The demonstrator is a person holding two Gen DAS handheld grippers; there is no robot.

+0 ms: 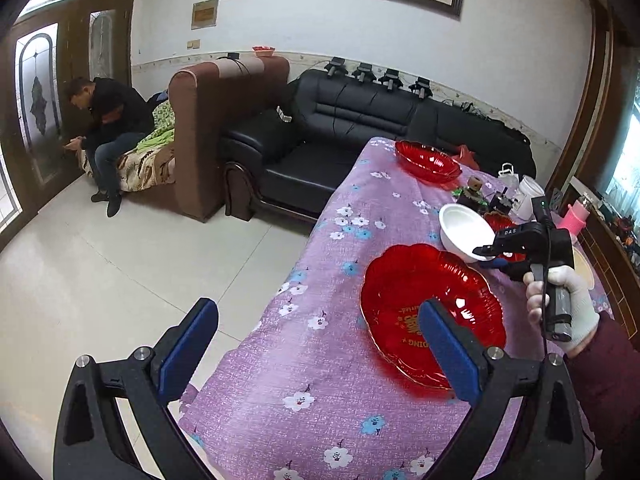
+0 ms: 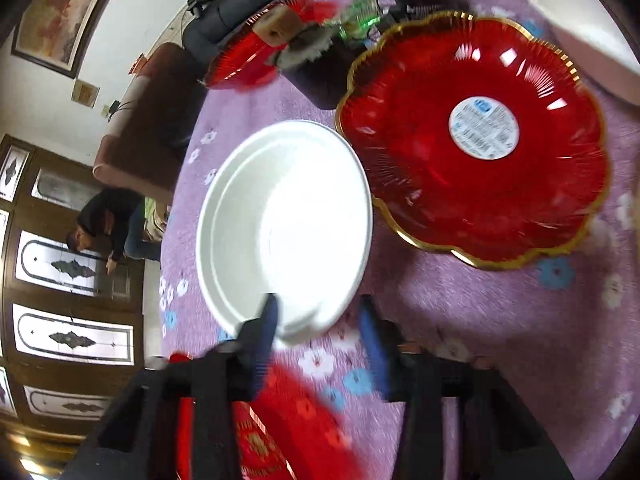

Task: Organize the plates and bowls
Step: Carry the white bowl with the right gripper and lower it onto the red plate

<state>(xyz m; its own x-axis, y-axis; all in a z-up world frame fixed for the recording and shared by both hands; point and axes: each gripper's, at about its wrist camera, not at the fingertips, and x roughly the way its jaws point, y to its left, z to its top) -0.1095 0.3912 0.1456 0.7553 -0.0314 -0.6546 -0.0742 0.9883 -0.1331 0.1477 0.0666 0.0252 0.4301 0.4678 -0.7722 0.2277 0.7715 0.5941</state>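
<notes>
A white bowl (image 1: 464,228) (image 2: 284,216) sits on the purple flowered tablecloth (image 1: 320,360). My right gripper (image 1: 486,254) (image 2: 319,302) straddles its near rim, one finger inside and one outside, and looks shut on it; that view is blurred. A red gold-rimmed plate (image 2: 472,140) with a round sticker lies right beside the bowl. Another red plate (image 1: 412,292) (image 2: 288,420) lies nearer. My left gripper (image 1: 316,308) hangs open above the cloth, its right finger over that plate, holding nothing. A third red plate (image 1: 428,160) (image 2: 248,60) rests at the table's far end.
A second white bowl (image 2: 580,24) stands beyond the stickered plate. Small dark items and a white tub (image 1: 528,196) crowd the far right of the table. The table's left edge drops to a tiled floor (image 1: 120,260). A black sofa (image 1: 360,120) and a seated person (image 1: 108,128) are behind.
</notes>
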